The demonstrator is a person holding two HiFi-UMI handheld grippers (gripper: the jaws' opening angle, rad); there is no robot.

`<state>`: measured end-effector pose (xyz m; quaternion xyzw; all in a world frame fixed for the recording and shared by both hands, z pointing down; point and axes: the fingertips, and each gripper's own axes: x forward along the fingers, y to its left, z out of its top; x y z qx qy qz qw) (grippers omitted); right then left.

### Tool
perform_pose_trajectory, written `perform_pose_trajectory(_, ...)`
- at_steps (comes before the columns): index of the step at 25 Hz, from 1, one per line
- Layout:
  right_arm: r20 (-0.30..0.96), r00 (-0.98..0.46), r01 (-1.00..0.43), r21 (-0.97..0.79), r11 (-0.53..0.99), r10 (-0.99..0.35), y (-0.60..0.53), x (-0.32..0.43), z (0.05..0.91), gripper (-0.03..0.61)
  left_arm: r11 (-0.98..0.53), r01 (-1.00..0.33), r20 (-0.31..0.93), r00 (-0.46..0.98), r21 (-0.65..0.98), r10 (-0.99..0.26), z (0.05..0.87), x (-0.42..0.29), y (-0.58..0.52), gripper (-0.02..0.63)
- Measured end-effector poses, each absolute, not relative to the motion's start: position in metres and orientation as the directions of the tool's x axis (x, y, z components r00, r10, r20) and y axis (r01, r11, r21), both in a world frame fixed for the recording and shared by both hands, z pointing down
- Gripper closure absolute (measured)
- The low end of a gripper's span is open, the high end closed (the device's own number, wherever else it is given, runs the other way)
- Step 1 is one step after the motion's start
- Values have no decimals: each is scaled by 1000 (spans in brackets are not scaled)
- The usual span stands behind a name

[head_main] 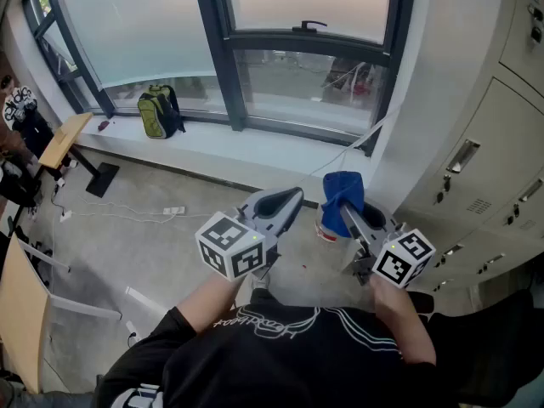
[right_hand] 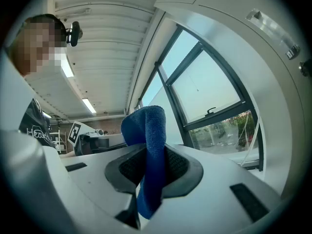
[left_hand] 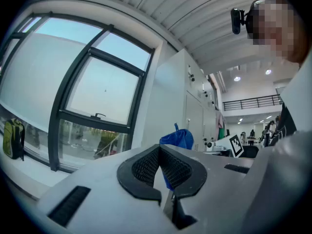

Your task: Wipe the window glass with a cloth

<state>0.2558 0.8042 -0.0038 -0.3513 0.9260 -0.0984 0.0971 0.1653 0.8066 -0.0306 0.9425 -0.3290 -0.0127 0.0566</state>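
Between the jaws of the right gripper (head_main: 348, 215) (right_hand: 148, 154), a folded blue terry cloth (head_main: 342, 192) (right_hand: 148, 130) was clamped, its rounded top standing above the tips and a tail hanging below. It was held in the air, apart from the large dark-framed window glass (head_main: 299, 85) ahead. Just to its left, the left gripper (head_main: 291, 199) (left_hand: 160, 151) had its jaws pressed together with nothing between them. Beyond both ran a white window sill (head_main: 246, 150), where an olive-green backpack (head_main: 158, 111) leaned against the pane. Pale grey metal lockers (head_main: 489, 155) stood at the right.
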Motion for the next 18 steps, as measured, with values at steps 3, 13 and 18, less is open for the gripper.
perform_pose_trajectory(3, -115, -739, -627, -245, 740, -664, 806, 257, -7, 515, -775, -621, 12, 781, 116, -625, -31, 167, 807, 607)
perform_pose_trajectory(13, -130, -718, -636, -274, 721, -683, 796, 264, -12, 515, -757, -638, -11, 764, 142, -646, -35, 161, 800, 607)
perform_pose_trajectory(18, -204, -740, -587, -271, 763, -641, 774, 252, -25, 515, -738, -660, -22, 743, 142, -669, -35, 146, 775, 607)
